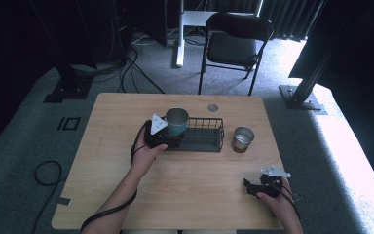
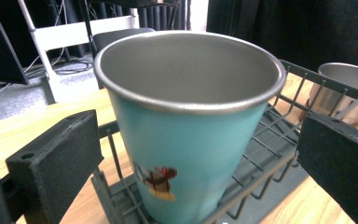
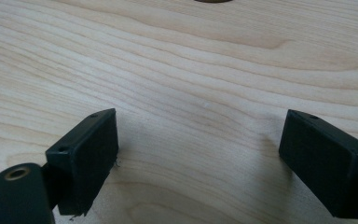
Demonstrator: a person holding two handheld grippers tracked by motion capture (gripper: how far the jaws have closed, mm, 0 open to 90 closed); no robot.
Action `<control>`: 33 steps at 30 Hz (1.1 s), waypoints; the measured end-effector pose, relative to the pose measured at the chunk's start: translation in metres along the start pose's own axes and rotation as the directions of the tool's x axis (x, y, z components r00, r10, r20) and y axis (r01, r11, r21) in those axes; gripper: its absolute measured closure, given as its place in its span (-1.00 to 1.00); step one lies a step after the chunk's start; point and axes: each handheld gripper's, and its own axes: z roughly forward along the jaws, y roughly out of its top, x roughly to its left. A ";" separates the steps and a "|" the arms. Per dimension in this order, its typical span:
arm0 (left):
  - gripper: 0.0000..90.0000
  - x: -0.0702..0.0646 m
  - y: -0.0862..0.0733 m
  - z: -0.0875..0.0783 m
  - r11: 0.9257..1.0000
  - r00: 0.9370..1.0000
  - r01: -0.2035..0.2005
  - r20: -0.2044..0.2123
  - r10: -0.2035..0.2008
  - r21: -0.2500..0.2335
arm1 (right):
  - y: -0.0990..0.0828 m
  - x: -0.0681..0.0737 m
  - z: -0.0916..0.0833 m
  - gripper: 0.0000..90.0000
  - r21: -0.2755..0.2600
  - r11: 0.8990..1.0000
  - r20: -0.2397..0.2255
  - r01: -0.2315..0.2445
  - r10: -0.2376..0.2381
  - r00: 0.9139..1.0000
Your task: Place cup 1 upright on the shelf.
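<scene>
Now teal cup [image 2: 186,135] between left claw [image 2: 200,154] jaws

I observe a light wooden table with rounded corners [image 1: 126,185] standing on grey carpet [image 1: 24,146]. A black folding chair [image 1: 233,41] sits beyond its far edge, beside a white desk leg [image 1: 179,34]. Black cables [image 1: 126,68] trail across the floor. Dark curtains [image 1: 292,14] line the back; strong daylight falls at right.

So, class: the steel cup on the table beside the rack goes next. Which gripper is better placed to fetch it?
Right. The right gripper is open over bare table, on the steel cup's side. The left gripper is open around the teal cup in the rack.
</scene>
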 end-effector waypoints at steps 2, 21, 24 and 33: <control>-0.98 0.001 -0.001 -0.002 1.000 1.000 0.005 -0.003 -0.005 0.002 | 0.000 0.000 0.000 -0.75 0.000 1.000 0.000 0.000 0.000 1.000; -0.98 0.013 -0.009 -0.039 0.999 1.000 0.013 0.024 -0.013 0.031 | 0.000 0.000 0.000 -0.75 0.000 1.000 0.000 0.001 -0.001 1.000; -0.98 0.017 -0.011 -0.045 0.999 1.000 0.011 0.017 -0.011 0.036 | 0.000 0.000 0.000 -0.75 0.000 1.000 0.000 0.001 -0.001 1.000; -0.98 0.030 -0.019 -0.064 0.998 1.000 0.015 0.006 -0.015 0.053 | 0.000 0.000 0.000 -0.75 0.000 1.000 0.000 0.001 -0.001 1.000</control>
